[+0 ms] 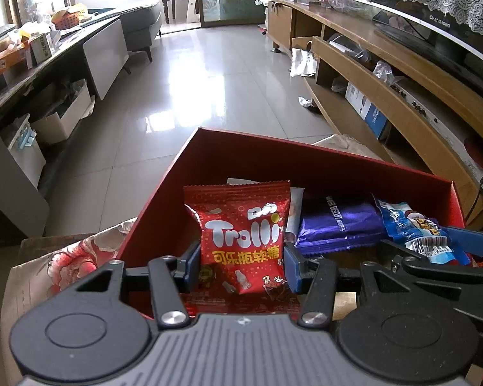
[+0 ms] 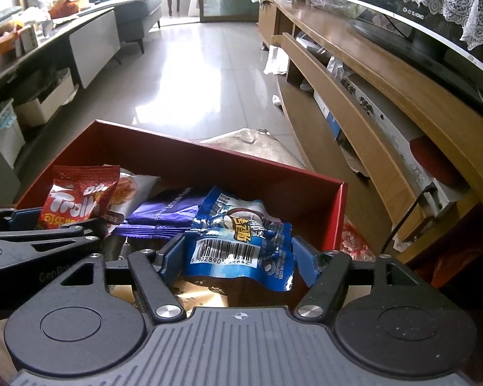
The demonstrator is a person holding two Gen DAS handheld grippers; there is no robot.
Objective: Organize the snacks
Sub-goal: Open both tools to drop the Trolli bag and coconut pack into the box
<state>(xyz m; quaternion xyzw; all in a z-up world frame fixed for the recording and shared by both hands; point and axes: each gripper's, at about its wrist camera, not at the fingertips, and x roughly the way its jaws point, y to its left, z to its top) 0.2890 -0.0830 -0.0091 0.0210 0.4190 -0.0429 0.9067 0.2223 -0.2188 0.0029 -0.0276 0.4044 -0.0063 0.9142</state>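
1. Over the red box (image 1: 322, 167), from my left wrist camera, I see my left gripper (image 1: 241, 260) clamped on the red Trolli bag (image 1: 241, 238), both blue pads pressing its sides. I judge I hold it upright above the box floor so that it can stand at the left end, beside the purple packet (image 1: 338, 228). "Trolli" reads in white, with yellow Chinese characters beneath it. The purple packet's print is too small for me to read.

2. From my right wrist camera, my right gripper (image 2: 238, 254) brackets the blue snack bag (image 2: 241, 241), which sits in the box's right half. The right pad stands clear of it, so I judge the bag is released. Its barcode faces me, digits partly legible, starting 6 902890. The television (image 2: 434, 22) rim carries mirrored lettering.
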